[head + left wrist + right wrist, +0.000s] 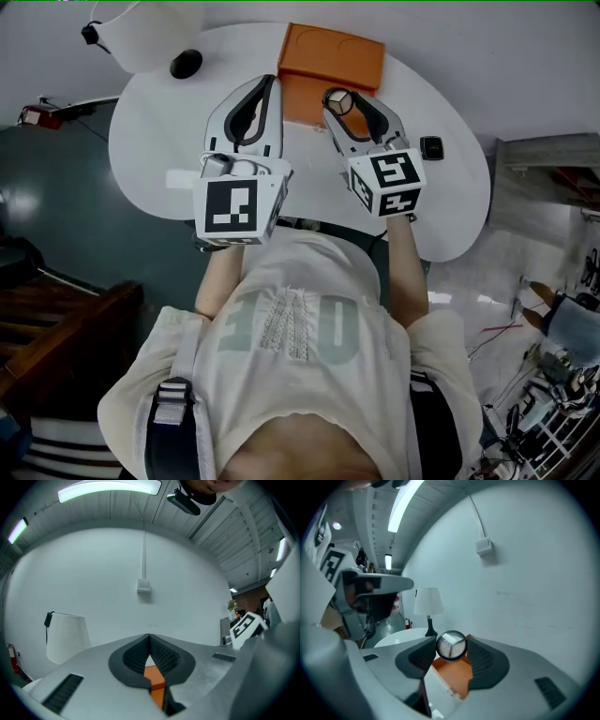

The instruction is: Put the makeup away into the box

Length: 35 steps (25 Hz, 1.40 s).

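An open orange box [302,103] stands at the far middle of the white round table [159,150], its lid [334,52] tipped back. My right gripper [341,105] hangs above the box's right side, shut on a small round makeup jar [338,99] with a dark rim and pale top. In the right gripper view the jar [451,645] sits between the two pads, over the orange box [452,674]. My left gripper [272,84] points at the box's left side. Its tips meet [150,638] with nothing between them, and the orange box [154,677] shows through the gap below.
A lamp with a black base [186,64] and a white shade [131,37] stands at the table's far left. A small black device [431,147] lies near the right edge. A white wall rises just behind the table. Clutter lies on the floor at right.
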### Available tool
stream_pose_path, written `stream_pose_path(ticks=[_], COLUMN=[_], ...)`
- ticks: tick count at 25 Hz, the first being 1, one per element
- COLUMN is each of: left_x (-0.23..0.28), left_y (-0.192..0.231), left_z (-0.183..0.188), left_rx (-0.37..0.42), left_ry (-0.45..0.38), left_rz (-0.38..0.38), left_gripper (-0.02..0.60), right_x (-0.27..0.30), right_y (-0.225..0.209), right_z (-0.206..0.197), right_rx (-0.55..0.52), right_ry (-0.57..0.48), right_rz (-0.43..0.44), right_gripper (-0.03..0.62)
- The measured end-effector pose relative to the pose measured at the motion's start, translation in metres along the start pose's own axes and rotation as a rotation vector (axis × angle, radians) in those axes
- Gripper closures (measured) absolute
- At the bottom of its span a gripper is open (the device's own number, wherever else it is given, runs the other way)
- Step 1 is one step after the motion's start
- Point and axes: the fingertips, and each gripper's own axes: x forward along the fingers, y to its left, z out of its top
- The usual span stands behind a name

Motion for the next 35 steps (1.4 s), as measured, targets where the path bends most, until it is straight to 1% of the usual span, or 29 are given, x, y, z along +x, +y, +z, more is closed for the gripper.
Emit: stream_pose_path(ticks=[3,7,9,11,14,17,19,22,25,27,29,31,33,35], left_x=[-0.010,-0.023,-0.033,-0.043,-0.054,-0.061,-0.064,-0.070,-0.074,-0.077,-0.078,-0.077,-0.076,-0.075], left_y=[0.016,0.039,0.050,0.062,0.077,0.087,0.093,0.101,0.104,0.105,0.106,0.107,0.108,0.108], left_z=[-0.003,-0.009,-0.012,-0.015,-0.021,-0.025,-0.025,-0.024,-0.028,-0.032,-0.033,-0.032,-0.029,-0.025], left_rx=[-0.009,-0.020,-0.021,-0.026,-0.043,-0.052,-0.055,-0.064,-0.067,-0.063,-0.059,-0.053,-0.047,-0.043], left_ry=[0.008,0.019,0.025,0.031,0.046,0.057,0.044,0.019,0.034,0.060,0.073,0.071,0.065,0.060], left_rz=[0.041,0.092,0.121,0.167,0.229,0.254,0.266,0.289,0.302,0.303,0.302,0.298,0.292,0.286], left_gripper=[0.574,0.574,0.574,0.574,0.574,0.574,0.574,0.574,0.574,0.574,0.574,0.574,0.574,0.575], right_x=[0.058,0.124,0.146,0.165,0.185,0.197,0.203,0.209,0.212,0.212,0.210,0.204,0.195,0.177], right_y=[-0.004,-0.002,0.000,0.001,0.001,-0.002,-0.003,-0.002,-0.004,-0.006,-0.008,-0.007,-0.003,0.004], right_z=[-0.022,-0.068,-0.090,-0.104,-0.116,-0.126,-0.133,-0.143,-0.149,-0.150,-0.149,-0.145,-0.130,-0.103], right_rx=[0.046,0.119,0.167,0.206,0.242,0.252,0.251,0.238,0.229,0.240,0.268,0.289,0.304,0.324], right_ry=[0.130,0.359,0.463,0.543,0.611,0.648,0.669,0.690,0.685,0.670,0.657,0.629,0.576,0.483], right_rz=[0.044,0.099,0.097,0.081,0.035,-0.024,-0.053,-0.079,-0.095,-0.112,-0.123,-0.115,-0.092,-0.064], right_gripper=[0.379,0.379,0.379,0.379,0.379,0.379,0.379,0.379,0.379,0.379,0.352,0.319,0.298,0.295])
